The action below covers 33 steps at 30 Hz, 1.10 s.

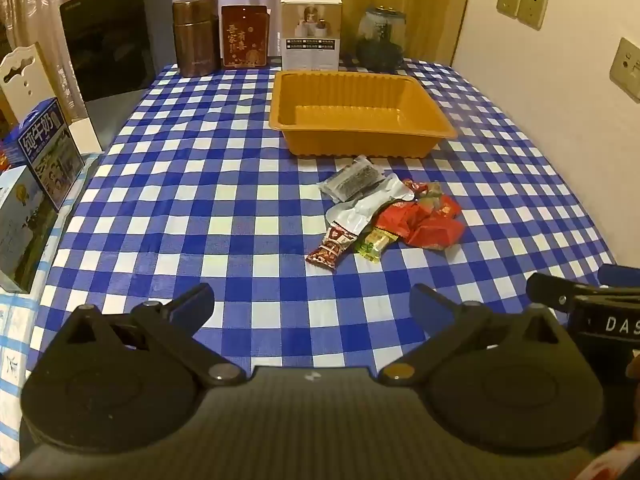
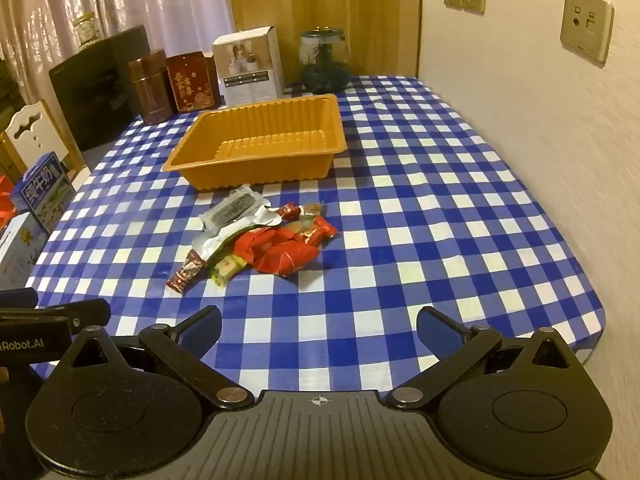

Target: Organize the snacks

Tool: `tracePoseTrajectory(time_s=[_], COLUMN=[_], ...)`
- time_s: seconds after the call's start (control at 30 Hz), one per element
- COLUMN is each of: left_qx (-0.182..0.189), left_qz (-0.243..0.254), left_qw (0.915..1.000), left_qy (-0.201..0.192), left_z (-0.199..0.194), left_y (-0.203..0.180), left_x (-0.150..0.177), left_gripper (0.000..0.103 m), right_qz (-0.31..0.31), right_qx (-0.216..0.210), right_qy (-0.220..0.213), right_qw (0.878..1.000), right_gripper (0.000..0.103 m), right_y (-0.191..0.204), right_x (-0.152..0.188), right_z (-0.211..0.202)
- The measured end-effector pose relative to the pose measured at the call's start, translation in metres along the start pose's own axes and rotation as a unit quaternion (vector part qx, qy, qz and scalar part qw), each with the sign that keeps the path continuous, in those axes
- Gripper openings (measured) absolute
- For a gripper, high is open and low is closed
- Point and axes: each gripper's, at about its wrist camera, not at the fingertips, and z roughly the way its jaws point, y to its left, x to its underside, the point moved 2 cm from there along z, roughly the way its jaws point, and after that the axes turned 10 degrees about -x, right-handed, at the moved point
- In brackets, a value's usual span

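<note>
A pile of snacks lies on the blue checked tablecloth: a clear pack with dark contents [image 1: 352, 178] [image 2: 236, 208], a silver pouch [image 1: 360, 206] [image 2: 232, 232], red wrappers [image 1: 424, 220] [image 2: 288, 248], a brown-red bar [image 1: 330, 246] [image 2: 185, 271] and a small green-yellow pack [image 1: 374, 244] [image 2: 227, 269]. An empty orange tray [image 1: 360, 148] [image 2: 260, 172] stands just behind the pile. My left gripper [image 1: 312, 306] is open and empty, near the front edge, well short of the pile. My right gripper [image 2: 318, 322] is open and empty, also short of the pile.
Along the back stand a brown canister [image 1: 196, 36], a red box [image 1: 245, 36], a white box [image 1: 311, 32] and a glass jar [image 1: 380, 38]. A black appliance [image 1: 108, 40] and milk cartons [image 1: 48, 148] are at the left. A wall [image 2: 540, 120] runs along the right.
</note>
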Motion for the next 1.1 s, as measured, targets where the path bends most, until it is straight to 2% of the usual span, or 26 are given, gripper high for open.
tracePoseTrajectory(time_s=[0.07,0.1,0.17,1.1], left_qx=[0.01,0.001,0.008,0.018], left_qz=[-0.017,-0.011,-0.016,-0.016], left_qw=[0.9998,0.9999,0.9998,0.9997], left_qy=[0.009,0.013,0.001,-0.001], left_z=[0.002,0.004,0.0,-0.005], left_y=[0.004,0.0,0.003,0.003], left_x=[-0.001,-0.002,0.002,0.001], left_gripper=[0.103,0.103,0.103,0.103], right_qz=[0.0,0.0,0.0,0.0], right_qx=[0.002,0.002,0.001,0.006], right_qy=[0.0,0.0,0.0,0.0], right_qw=[1.0,1.0,1.0,1.0], right_gripper=[0.103,0.103,0.103,0.103], right_y=[0.0,0.0,0.0,0.0], right_x=[0.0,0.0,0.0,-0.001], right_z=[0.0,0.0,0.0,0.001])
